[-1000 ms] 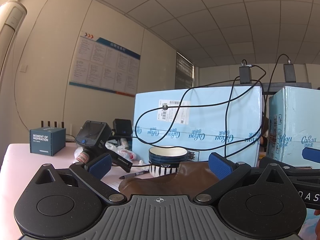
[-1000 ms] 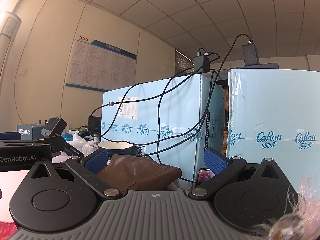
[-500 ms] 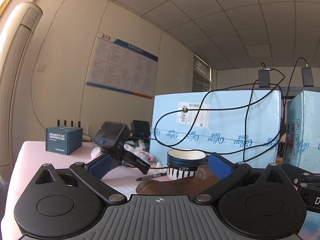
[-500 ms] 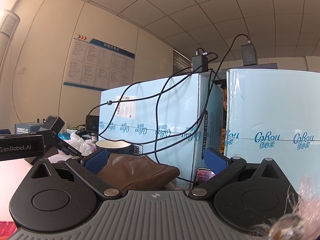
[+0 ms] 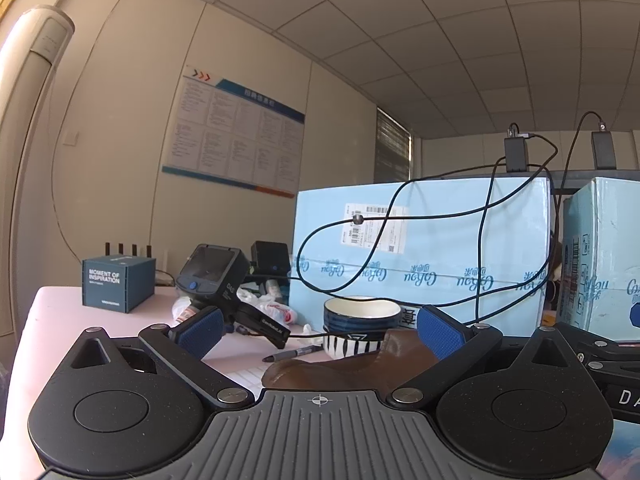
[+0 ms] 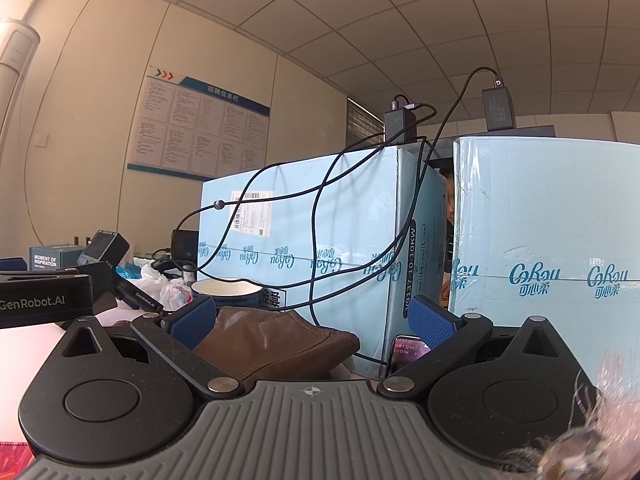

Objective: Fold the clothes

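A: Left gripper (image 5: 319,330), entry one. Jaws spread wide, blue pads (image 5: 200,330) well apart, nothing between them.

B: Agreed. Right gripper (image 6: 312,322) reads the same — wide, nothing held. Its left pad sits just beside the brown leather item (image 6: 276,342), though I cannot tell whether they touch.

A: Clothing to fold?

B: No fabric garment that I can identify in either view. The brown leather piece lies on the table ahead of both grippers; from the left wrist it shows low between the fingers (image 5: 348,368). What it is, I cannot say.

A: Surroundings, left wrist view. Pink table (image 5: 64,308); a dark blue box (image 5: 118,284) printed "MOMENT OF INSPIRATION" at far left; a black handheld device (image 5: 224,284) lying tilted; a pen (image 5: 294,353) on lined paper; a blue-rimmed bowl (image 5: 360,320) stacked on a striped one.

B: Behind them, two large light blue cartons (image 6: 304,248) with black cables (image 6: 320,216) draped down the front from adapters on top. A lit phone (image 6: 408,350) leans at the nearer carton's base — right wrist view only.

A: The second gripper's black body (image 6: 44,300), marked "GenRobot.AI", crosses the left edge of that view.
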A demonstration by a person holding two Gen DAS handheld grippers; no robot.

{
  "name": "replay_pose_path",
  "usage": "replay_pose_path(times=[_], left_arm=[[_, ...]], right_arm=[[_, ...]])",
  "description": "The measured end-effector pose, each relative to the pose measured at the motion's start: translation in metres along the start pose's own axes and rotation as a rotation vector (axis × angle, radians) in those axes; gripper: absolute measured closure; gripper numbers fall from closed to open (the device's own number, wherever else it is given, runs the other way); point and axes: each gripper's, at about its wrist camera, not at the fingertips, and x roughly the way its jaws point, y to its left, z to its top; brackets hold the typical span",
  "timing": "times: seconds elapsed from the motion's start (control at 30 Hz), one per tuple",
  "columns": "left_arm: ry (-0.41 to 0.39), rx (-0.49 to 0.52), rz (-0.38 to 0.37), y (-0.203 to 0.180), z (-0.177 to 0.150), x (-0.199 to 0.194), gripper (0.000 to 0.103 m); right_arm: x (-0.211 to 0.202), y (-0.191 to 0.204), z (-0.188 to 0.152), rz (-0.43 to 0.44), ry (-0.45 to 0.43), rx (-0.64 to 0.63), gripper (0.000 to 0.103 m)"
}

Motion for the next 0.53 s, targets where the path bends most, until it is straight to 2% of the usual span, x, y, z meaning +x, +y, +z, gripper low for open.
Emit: replay_pose_path(times=[0.53], left_arm=[[0.001, 0.003, -0.013, -0.0013, -0.0002, -0.0003, 0.000]], right_arm=[[0.0001, 0.0005, 0.0001, 0.000, 0.001, -0.001, 0.000]])
